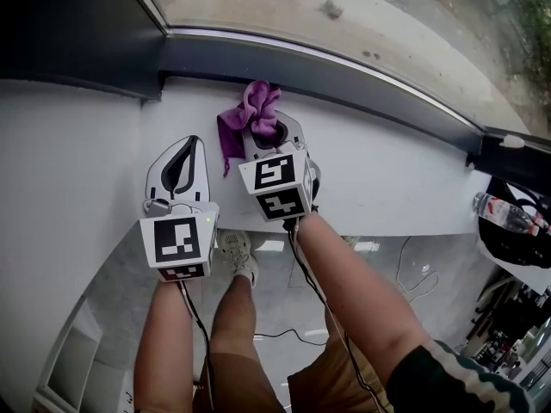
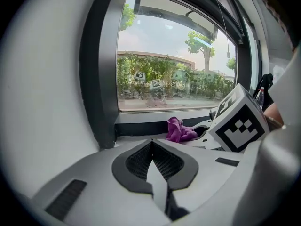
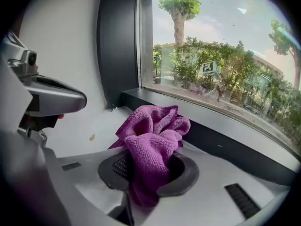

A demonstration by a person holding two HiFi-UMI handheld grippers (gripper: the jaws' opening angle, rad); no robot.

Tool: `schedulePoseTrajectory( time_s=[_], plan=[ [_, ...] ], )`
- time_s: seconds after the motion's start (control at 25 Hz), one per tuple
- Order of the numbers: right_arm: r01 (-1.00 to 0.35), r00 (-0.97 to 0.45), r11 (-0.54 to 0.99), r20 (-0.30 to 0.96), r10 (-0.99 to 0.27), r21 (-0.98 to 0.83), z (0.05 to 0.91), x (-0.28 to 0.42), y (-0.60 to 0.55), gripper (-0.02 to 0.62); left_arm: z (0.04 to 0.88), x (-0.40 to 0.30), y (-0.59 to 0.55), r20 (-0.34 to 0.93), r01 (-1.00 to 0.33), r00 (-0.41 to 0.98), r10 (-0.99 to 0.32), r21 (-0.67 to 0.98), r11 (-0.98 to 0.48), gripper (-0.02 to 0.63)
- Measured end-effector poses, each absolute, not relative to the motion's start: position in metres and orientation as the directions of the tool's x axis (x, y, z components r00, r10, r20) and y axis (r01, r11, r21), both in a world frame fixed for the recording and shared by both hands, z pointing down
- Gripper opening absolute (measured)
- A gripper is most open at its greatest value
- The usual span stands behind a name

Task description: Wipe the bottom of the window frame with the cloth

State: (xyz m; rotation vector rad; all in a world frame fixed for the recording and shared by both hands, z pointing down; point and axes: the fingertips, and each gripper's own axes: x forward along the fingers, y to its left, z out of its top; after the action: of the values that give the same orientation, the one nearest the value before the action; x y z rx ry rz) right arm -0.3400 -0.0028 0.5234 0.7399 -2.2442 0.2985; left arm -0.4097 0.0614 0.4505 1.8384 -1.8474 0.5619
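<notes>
A purple cloth (image 1: 250,110) is bunched between the jaws of my right gripper (image 1: 263,132), which is shut on it. The cloth (image 3: 153,140) rests on the white sill right in front of the dark bottom rail of the window frame (image 1: 344,80), near its left corner. That rail (image 3: 225,145) runs just behind the cloth. My left gripper (image 1: 179,166) hovers over the sill to the left and slightly behind, shut with nothing in it. From the left gripper (image 2: 153,157) I see the cloth (image 2: 178,130) ahead to the right.
The dark upright of the frame (image 2: 99,79) stands at the left corner. A small brown speck (image 3: 92,137) lies on the white sill (image 1: 387,179). A water bottle (image 1: 508,213) and a black bag (image 1: 516,243) sit at the far right. Below the sill's edge are my legs and a floor cable.
</notes>
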Motion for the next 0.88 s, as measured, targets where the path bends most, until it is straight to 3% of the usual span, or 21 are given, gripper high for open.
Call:
schedulePoseTrajectory(
  time_s=[0.88],
  plan=[
    [-0.4,-0.654,0.915,0.716,-0.244,-0.053,0.52,-0.442,0.011,0.114,0.433,-0.455,0.098,0.564,-0.991,-0.103,-0.819,0.016,0.136,0.008]
  ],
)
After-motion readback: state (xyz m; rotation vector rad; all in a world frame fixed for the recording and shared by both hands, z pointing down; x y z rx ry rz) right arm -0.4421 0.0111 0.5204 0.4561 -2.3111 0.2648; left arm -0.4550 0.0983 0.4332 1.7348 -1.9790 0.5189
